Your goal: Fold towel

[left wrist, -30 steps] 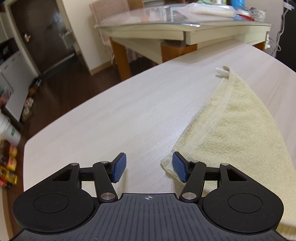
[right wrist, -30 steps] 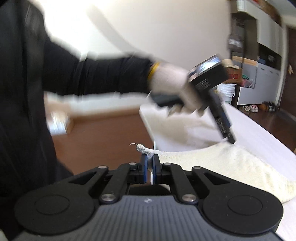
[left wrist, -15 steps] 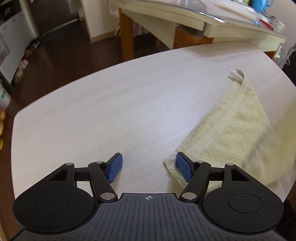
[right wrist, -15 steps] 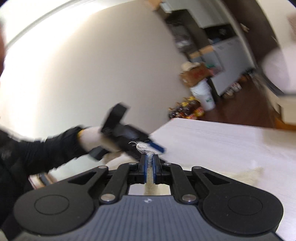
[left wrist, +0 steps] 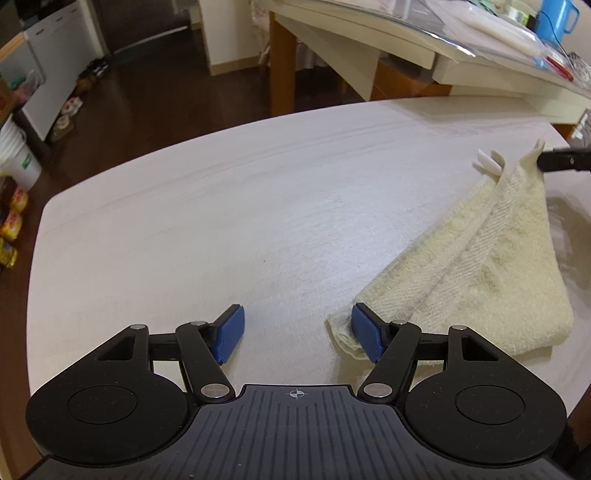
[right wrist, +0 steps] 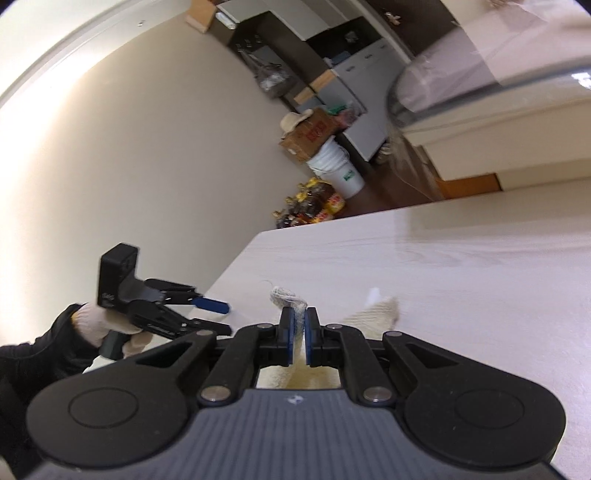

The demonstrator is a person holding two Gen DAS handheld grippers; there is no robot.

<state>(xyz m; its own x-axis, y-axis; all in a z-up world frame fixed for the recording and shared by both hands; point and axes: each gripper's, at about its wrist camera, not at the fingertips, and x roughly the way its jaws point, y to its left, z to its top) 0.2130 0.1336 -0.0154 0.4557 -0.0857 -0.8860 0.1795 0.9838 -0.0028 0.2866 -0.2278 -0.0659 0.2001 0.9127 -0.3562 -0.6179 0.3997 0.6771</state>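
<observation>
A cream towel (left wrist: 476, 266) lies folded over itself on the white table (left wrist: 221, 229), at the right of the left wrist view. My left gripper (left wrist: 297, 334) is open, low over the table; its right finger pad (left wrist: 364, 334) rests at the towel's near corner. My right gripper (right wrist: 299, 326) is shut on a towel corner (right wrist: 286, 297) and holds it just above the table. The right gripper's tip (left wrist: 565, 160) shows at the far right in the left wrist view, carrying that corner beside the towel's white tag (left wrist: 489, 160). The left gripper also shows in the right wrist view (right wrist: 218, 314).
A second table (left wrist: 424, 51) with bags and a blue cup (left wrist: 557, 18) stands beyond the far edge. The white table's left edge (left wrist: 40, 229) drops to dark floor with a white bucket (left wrist: 14, 158) and packets.
My right gripper has carried its towel corner across, folding the towel over itself toward the tagged corner. My left gripper has stayed open at the near corner, shifting slightly.
</observation>
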